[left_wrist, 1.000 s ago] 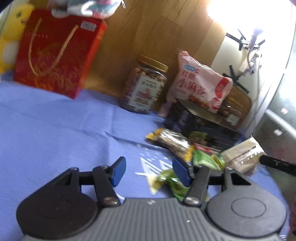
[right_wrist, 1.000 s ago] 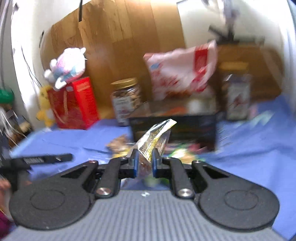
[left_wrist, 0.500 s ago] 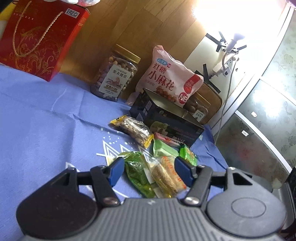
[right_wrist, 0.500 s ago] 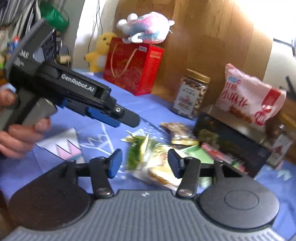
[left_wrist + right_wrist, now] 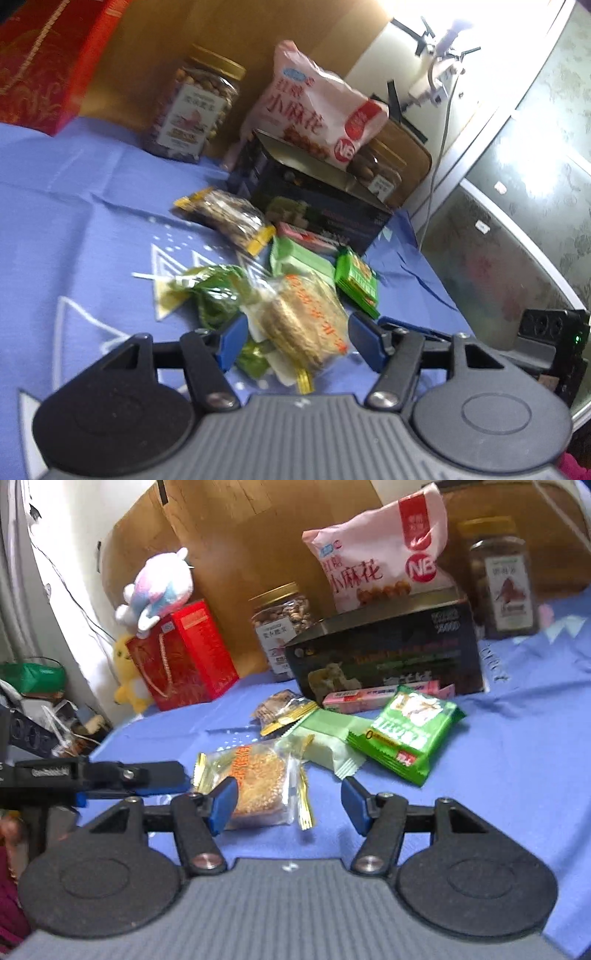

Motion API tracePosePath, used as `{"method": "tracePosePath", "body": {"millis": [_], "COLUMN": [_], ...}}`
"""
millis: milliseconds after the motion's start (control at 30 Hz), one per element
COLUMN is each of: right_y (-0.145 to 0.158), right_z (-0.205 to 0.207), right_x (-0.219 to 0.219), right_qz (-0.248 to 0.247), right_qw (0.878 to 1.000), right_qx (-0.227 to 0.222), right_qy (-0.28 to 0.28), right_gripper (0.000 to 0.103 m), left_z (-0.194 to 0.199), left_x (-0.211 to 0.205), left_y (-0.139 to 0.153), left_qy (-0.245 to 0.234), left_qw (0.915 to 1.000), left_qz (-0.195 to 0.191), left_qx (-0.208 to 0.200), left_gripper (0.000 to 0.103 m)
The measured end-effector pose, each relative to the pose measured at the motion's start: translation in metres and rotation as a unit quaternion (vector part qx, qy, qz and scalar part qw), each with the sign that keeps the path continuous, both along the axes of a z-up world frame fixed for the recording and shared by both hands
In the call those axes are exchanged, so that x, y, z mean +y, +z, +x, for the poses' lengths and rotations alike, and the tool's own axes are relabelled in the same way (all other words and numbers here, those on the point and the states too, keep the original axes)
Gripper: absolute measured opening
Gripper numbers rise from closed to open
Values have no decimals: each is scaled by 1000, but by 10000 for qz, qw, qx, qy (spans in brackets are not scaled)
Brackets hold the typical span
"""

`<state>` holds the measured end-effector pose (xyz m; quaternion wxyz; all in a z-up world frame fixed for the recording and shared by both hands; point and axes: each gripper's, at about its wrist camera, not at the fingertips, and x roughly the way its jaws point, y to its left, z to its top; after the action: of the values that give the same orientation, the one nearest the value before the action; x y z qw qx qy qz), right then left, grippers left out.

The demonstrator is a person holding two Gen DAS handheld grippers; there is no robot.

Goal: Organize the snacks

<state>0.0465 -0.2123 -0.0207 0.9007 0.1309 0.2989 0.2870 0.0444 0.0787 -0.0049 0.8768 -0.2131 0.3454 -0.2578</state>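
We see a matt blue cloth [image 5: 517, 775], glossy clear plastic round the cake [image 5: 258, 775], a shiny green wrapper [image 5: 406, 731], a glossy black box [image 5: 388, 646] and wood panel [image 5: 258, 535].

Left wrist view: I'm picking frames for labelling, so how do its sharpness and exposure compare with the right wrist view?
Left wrist view: motion-smeared, the nut jar label unreadable, the window corner at upper right blown out white, edges bowed by the fisheye. Right wrist view: steadier, print on the pink snack bag and green wafer pack legible, mild softness on the far jar, bright wash along the left wall.
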Motion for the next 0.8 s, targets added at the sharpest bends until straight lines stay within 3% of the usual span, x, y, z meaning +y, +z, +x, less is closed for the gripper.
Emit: {"method": "tracePosePath", "body": {"millis": [100, 300, 400, 467, 567, 800], "right_y": [-5, -7, -7, -8, -8, -7], "right_z": [2, -3, -14, -20, -18, -22], "right_x": [10, 39, 55, 58, 58, 56], "right_qz": [-137, -950, -1388, -1628, -1587, -1655], "right_qw": [9993, 9932, 9864, 9819, 9830, 9809], "right_qx": [35, -168, -442, -628, -673, -825], "right_qy": [341, 656, 757, 733, 630, 602], "right_gripper": [80, 81, 72, 60, 49, 47], "left_z": [6, 11, 7, 6, 7, 6], "left_x": [-12, -29, -34, -32, -28, -29], "left_y": [-3, -13, -14, -14, -14, -13], "left_qy": [-65, -218, -272, -237, -203, -193], "left_qw": [9999, 9991, 9980, 9981, 9987, 9983], "left_qz": [123, 362, 518, 503, 394, 455], "left_qx": [16, -42, -234, -271, -258, -311], "left_gripper": [66, 58, 57, 57, 57, 56]}}
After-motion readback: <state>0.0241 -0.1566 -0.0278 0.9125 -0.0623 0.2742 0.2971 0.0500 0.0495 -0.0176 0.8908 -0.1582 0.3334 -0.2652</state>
